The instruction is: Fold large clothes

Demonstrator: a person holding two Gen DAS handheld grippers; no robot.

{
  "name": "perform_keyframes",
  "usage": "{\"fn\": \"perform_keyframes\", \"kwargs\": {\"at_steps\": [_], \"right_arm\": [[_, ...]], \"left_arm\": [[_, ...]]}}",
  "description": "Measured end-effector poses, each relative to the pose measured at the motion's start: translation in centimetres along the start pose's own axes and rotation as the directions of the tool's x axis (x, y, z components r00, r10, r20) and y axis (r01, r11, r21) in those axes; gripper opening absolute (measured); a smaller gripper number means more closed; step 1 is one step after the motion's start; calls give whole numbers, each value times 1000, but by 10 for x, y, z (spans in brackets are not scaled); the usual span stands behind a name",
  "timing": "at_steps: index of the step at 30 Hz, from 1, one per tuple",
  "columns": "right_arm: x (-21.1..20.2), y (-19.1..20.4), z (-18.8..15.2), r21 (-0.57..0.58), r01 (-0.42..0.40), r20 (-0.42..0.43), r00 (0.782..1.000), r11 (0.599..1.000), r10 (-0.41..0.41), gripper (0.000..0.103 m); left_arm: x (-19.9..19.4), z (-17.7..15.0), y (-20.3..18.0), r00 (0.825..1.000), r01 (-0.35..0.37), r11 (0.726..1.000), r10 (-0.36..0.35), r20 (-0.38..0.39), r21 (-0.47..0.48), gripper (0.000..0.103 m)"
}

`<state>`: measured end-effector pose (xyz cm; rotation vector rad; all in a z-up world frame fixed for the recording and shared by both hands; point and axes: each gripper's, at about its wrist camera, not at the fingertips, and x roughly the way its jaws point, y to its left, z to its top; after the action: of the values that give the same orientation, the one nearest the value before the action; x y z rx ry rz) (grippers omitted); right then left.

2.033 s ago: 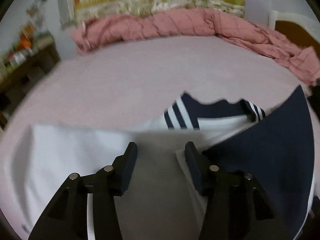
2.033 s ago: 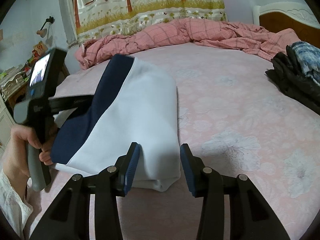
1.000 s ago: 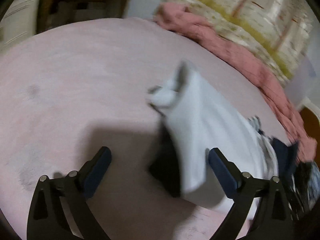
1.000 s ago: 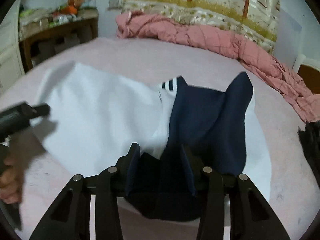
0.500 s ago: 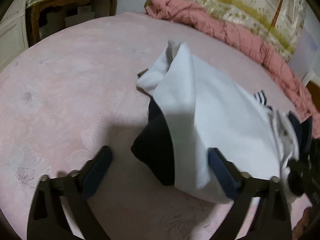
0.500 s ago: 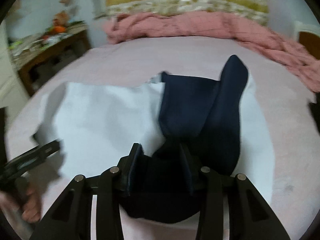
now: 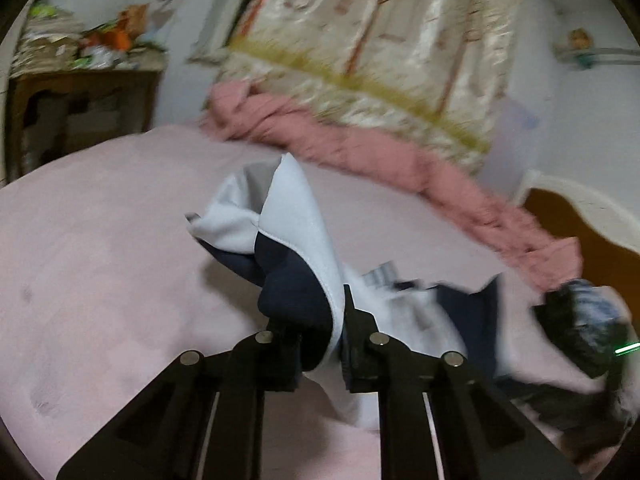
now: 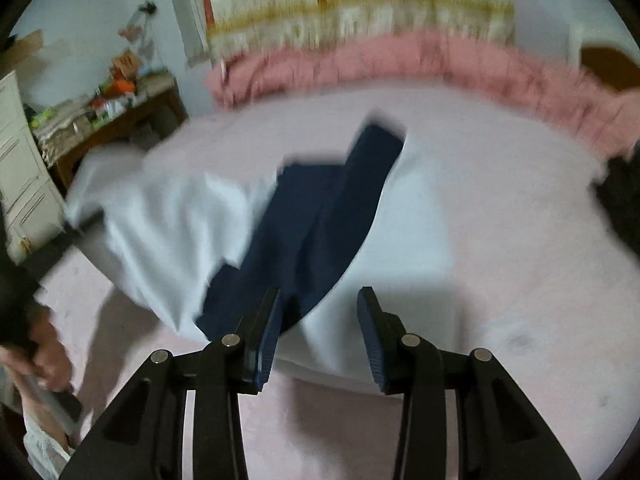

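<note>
Bedroom, pink bed (image 8: 500, 240): garment part-folded, fold in progress.
White-and-navy garment (image 8: 168, 232) lies mid-bed, still loose and bunched; several folds remain, by my judgement. Left gripper (image 7: 320, 320), jaws just closed, pinches a raised corner. Right gripper (image 8: 318, 320) stands half spread over the near hem, pads apparently not gripping.

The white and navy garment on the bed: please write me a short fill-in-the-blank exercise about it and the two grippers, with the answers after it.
1. The left gripper is shut on a fold of the ____ and navy garment.
2. The garment lies on a ____ bed sheet.
3. The jaws of the right gripper stand ____, gripping nothing.
4. A crumpled pink ____ lies along the far edge of the bed.

Answers: white; pink; open; blanket
</note>
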<state>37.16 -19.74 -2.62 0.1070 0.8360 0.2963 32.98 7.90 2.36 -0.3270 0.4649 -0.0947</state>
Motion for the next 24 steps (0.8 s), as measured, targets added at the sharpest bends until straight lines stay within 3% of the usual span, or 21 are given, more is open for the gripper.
{"fn": "perform_keyframes", "kwargs": {"at_steps": [3,6,10,12,14,16,17,19,24], "right_arm": [[16,7,-4,-45,13,10,1000,999,-12,42],[11,3,-3,-38,-16,8,1000,999,17,42],[-11,-34,-8,84,-160,9,987,983,160,42],[-41,-66,-11,154,-85,35,996,984,81,42],[-73,-96,-13,208,69,77,993,976,-87,42],[-105,-125,-18,256,190,113,968,948,-225,42],[-118,-138,-19,281,227,119,956,932,-269,42],[-140,-161,-20,332,231,137,947,914,-289,42],[-144,-165,-15,342,175,157,958,923,-240,42]], "left_arm": [[-11,8,-33,994,106,992,-107,20,62,12],[-8,8,-79,970,239,963,-242,4,124,12],[7,-10,-142,923,384,902,-375,-86,197,12],[21,-31,-174,891,453,860,-424,-164,235,12],[43,-54,-196,865,488,839,-429,-260,241,12],[67,-79,-204,843,497,841,-410,-348,214,11],[76,-93,-206,843,487,842,-382,-379,233,11],[85,-108,-207,850,462,844,-335,-407,270,11],[80,-100,-201,856,457,854,-346,-383,250,14]]}}
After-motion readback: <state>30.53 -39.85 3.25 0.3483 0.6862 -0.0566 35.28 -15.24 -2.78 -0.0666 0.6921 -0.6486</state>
